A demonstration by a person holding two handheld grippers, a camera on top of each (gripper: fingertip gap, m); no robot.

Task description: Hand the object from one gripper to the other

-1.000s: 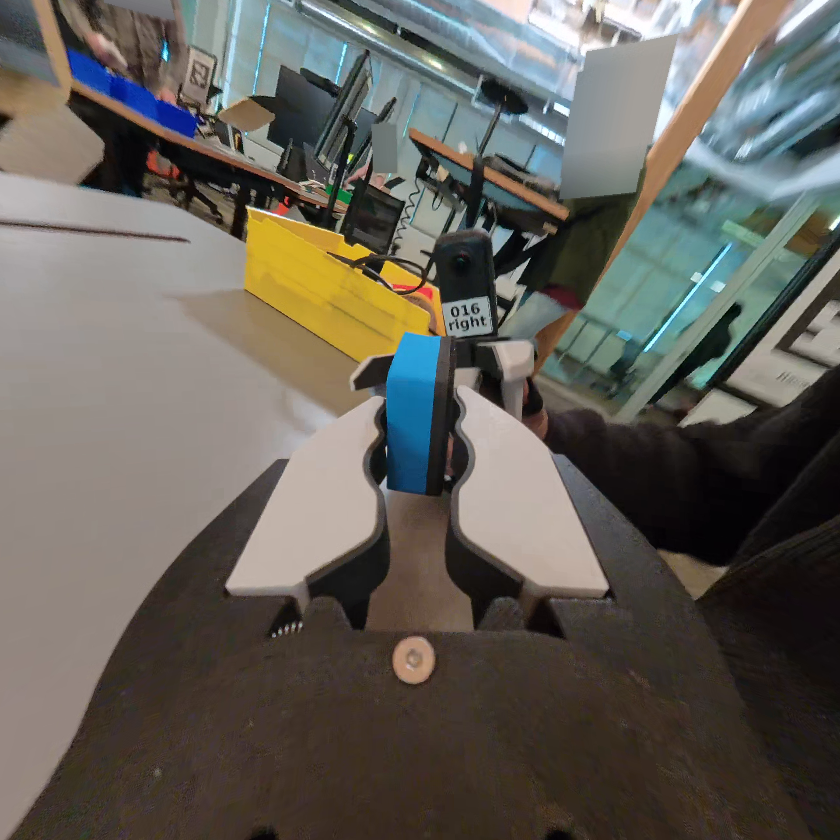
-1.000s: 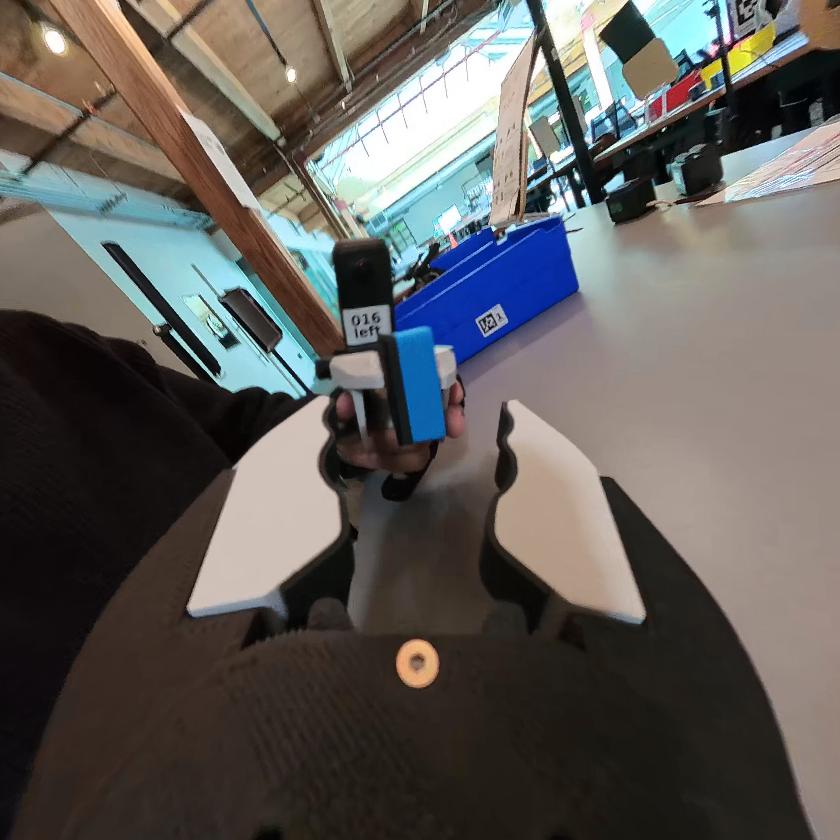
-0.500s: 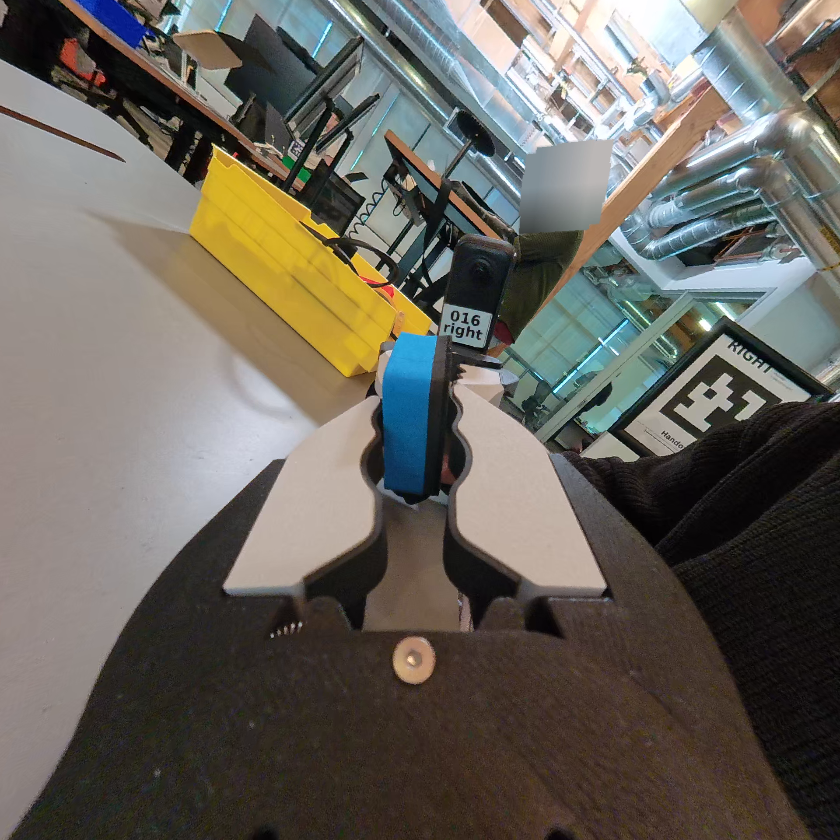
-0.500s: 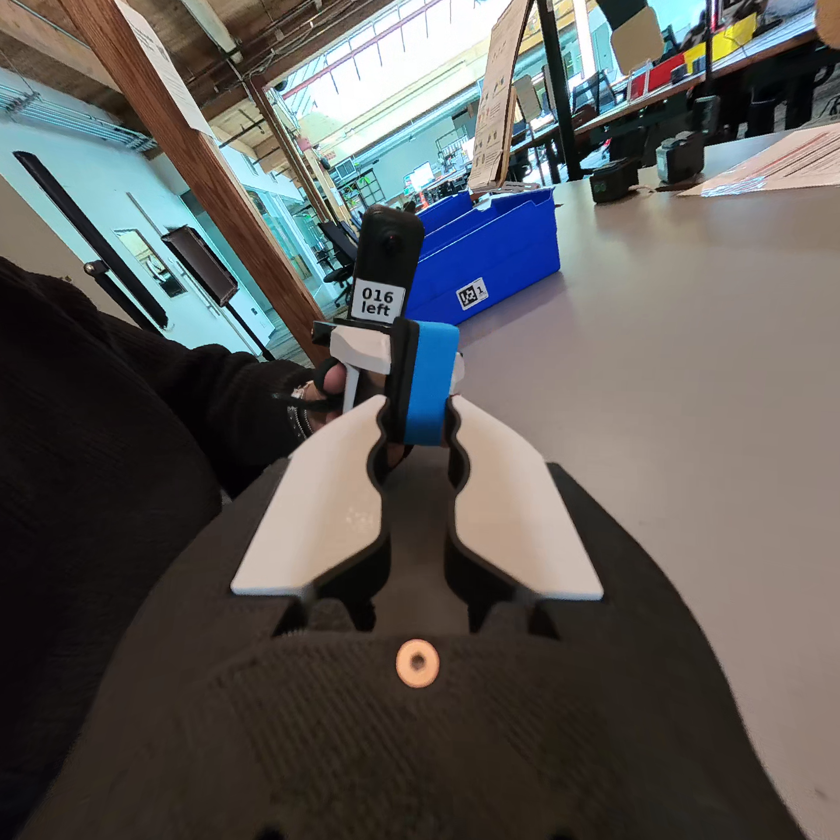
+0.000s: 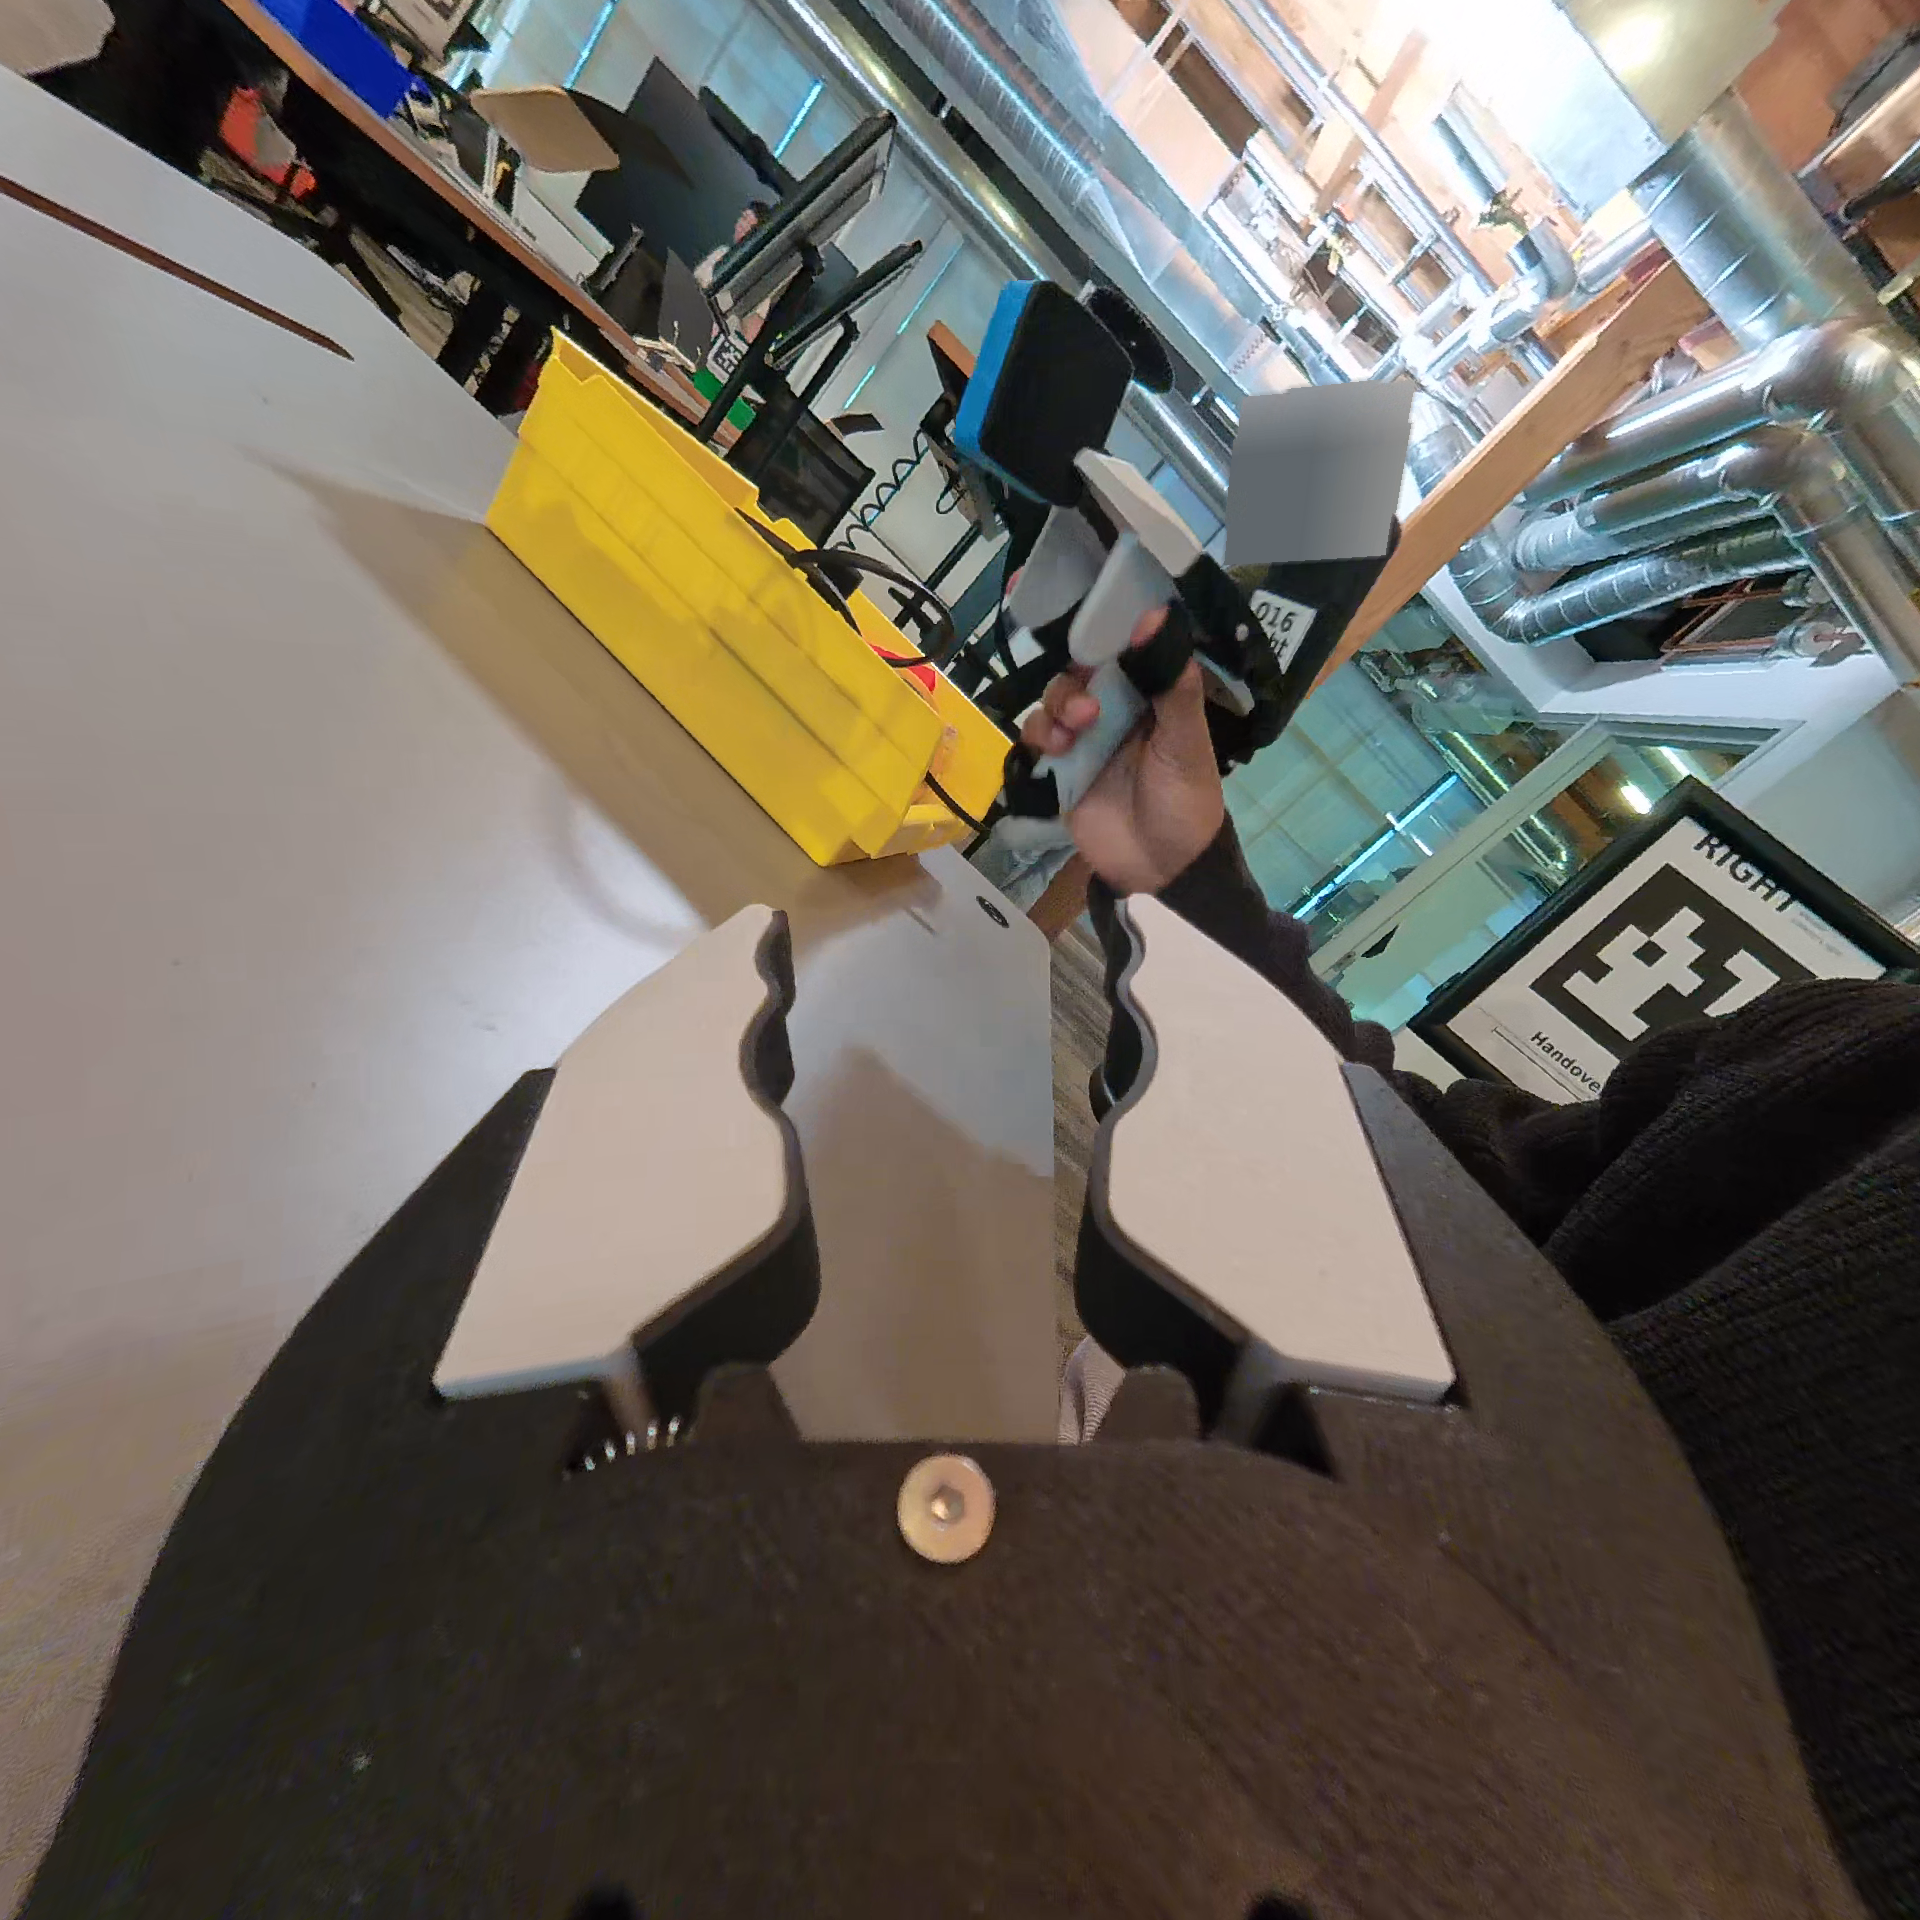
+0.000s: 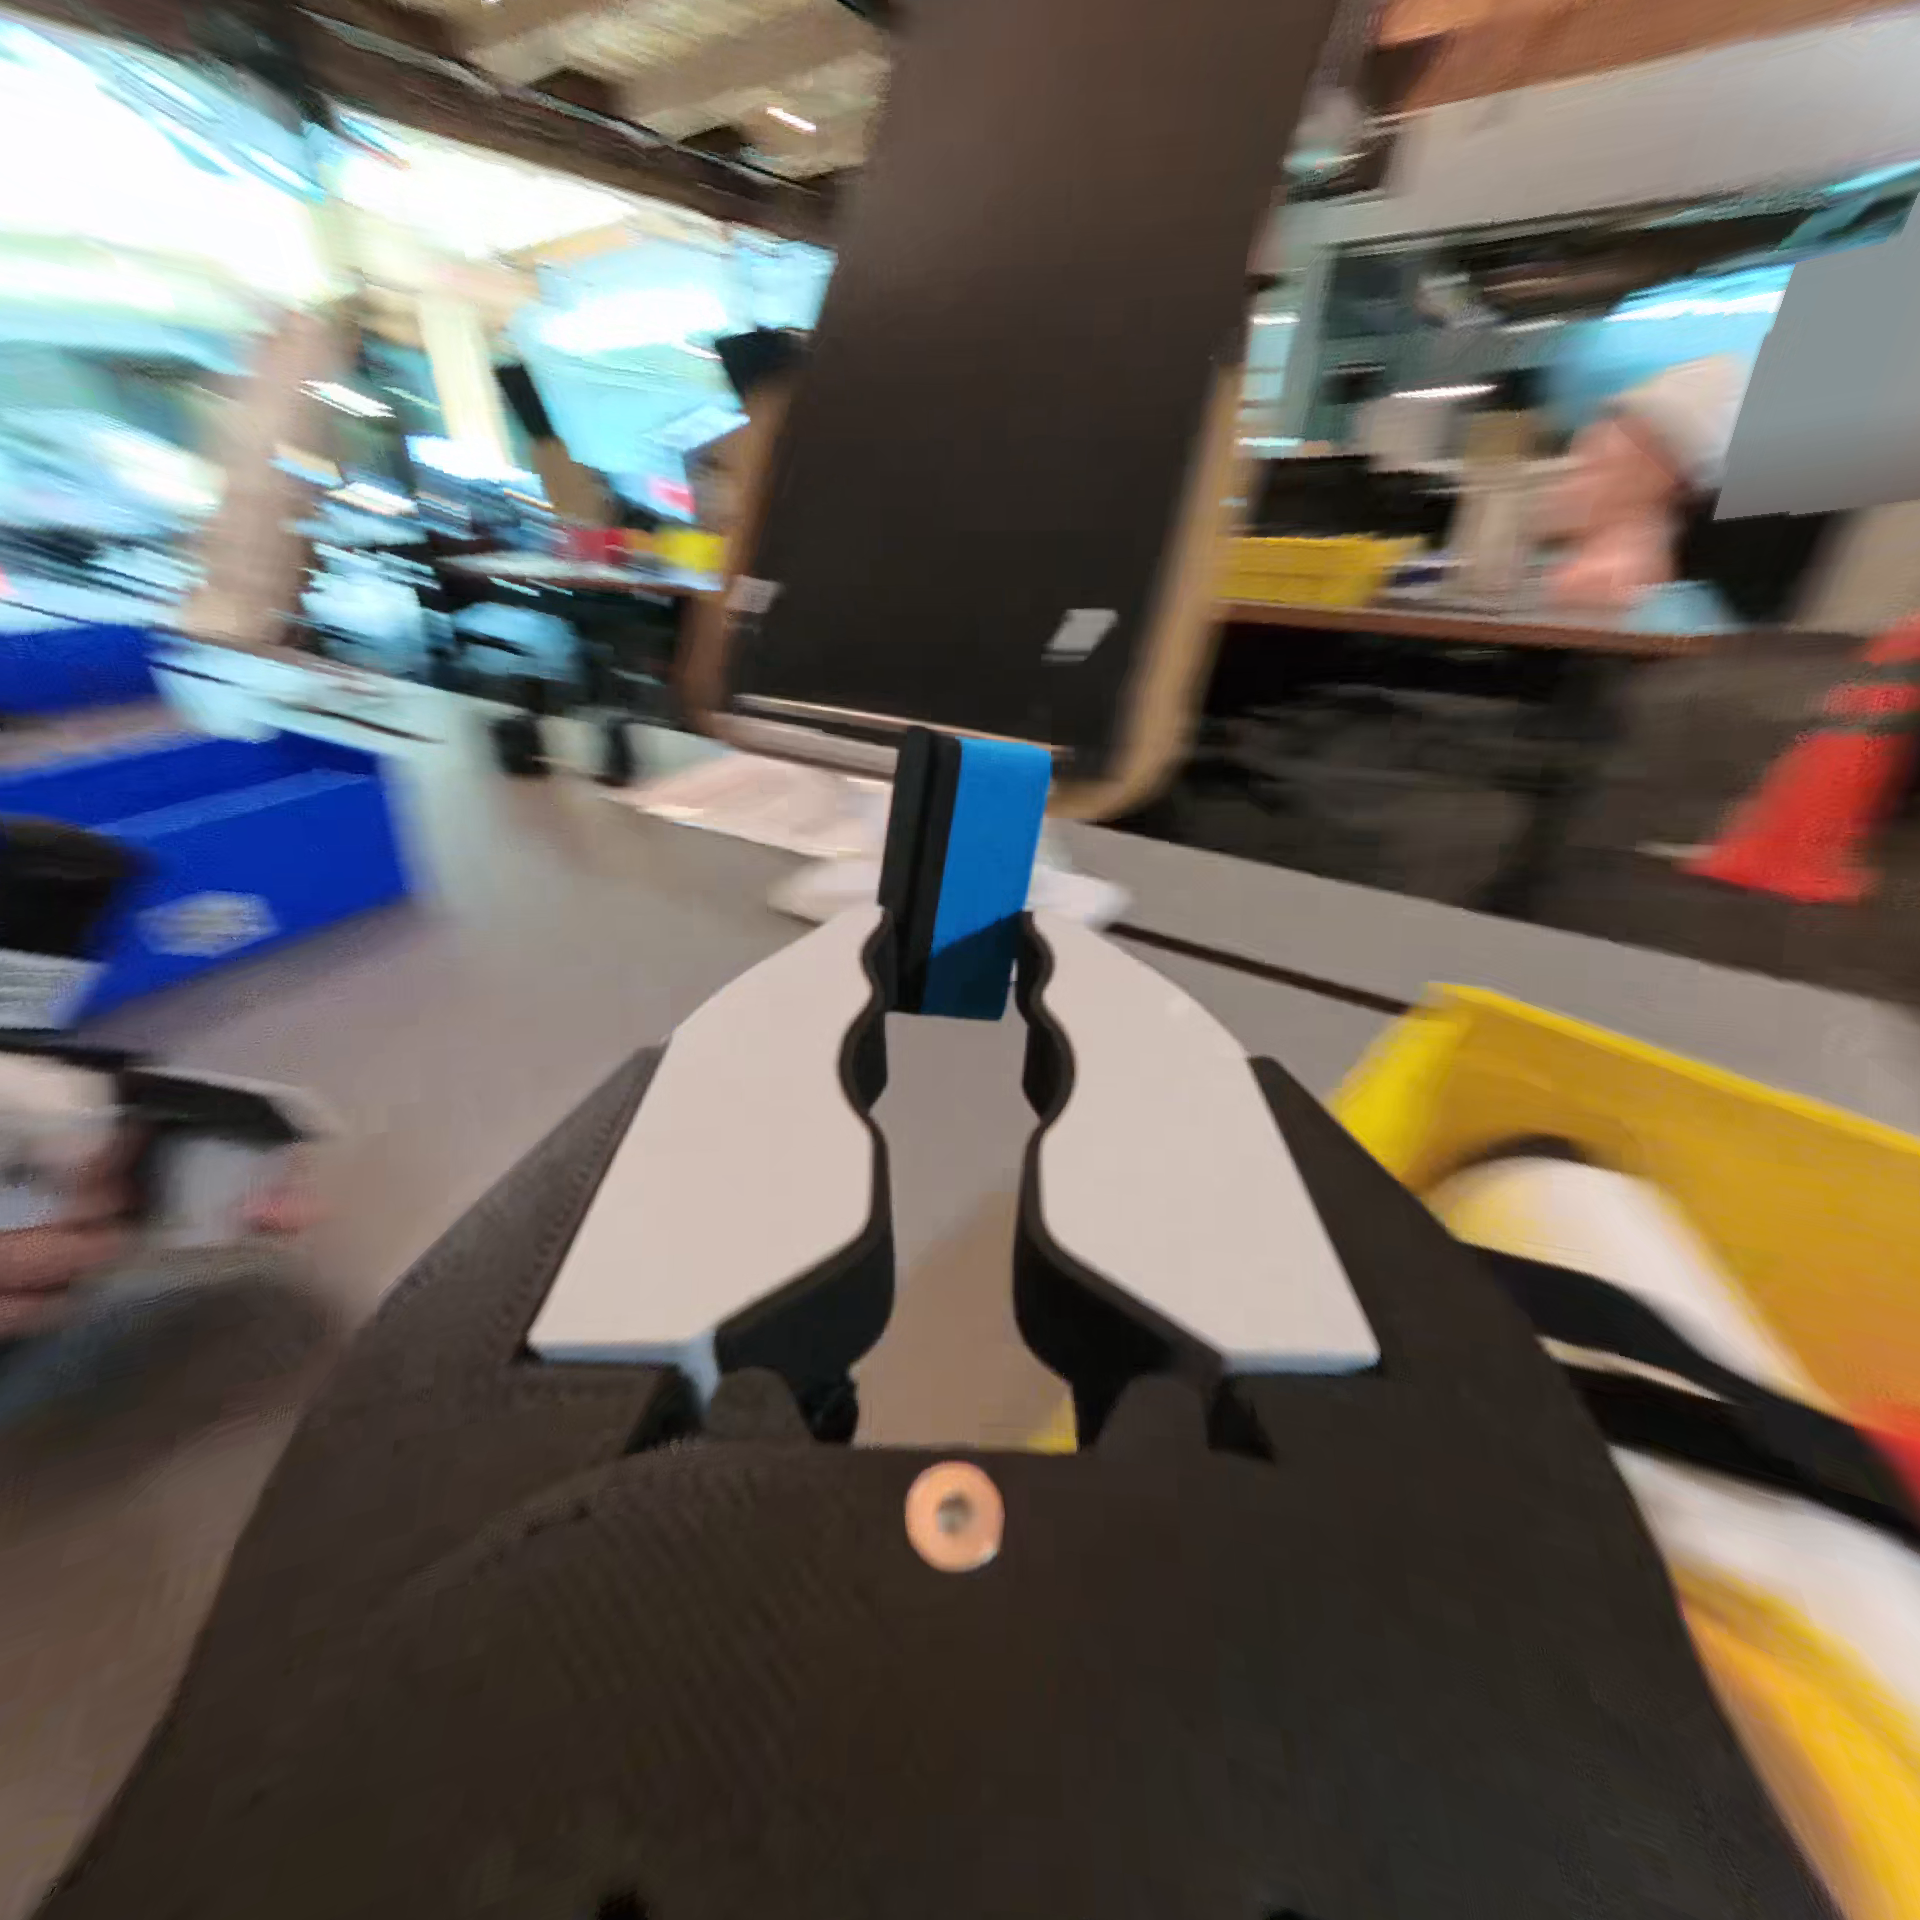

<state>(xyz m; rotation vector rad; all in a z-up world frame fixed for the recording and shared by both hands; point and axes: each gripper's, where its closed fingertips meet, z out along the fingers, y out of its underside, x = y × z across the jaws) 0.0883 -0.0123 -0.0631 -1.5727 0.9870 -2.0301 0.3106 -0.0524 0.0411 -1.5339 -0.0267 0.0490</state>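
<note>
Gripping the blue-and-black block at their tips, the right tongs were closed on it; the left tongs gaped empty, well apart. Blur suggested fast carrying, so keeping the squeeze steady mattered, since only the block's lower end sat between the fingers.

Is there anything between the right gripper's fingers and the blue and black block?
Nothing visible. The right gripper is shut directly on the blue and black block, both fingertips against its sides. The left gripper is open and empty.

Workshop: grey table, ceiling ducts
</note>
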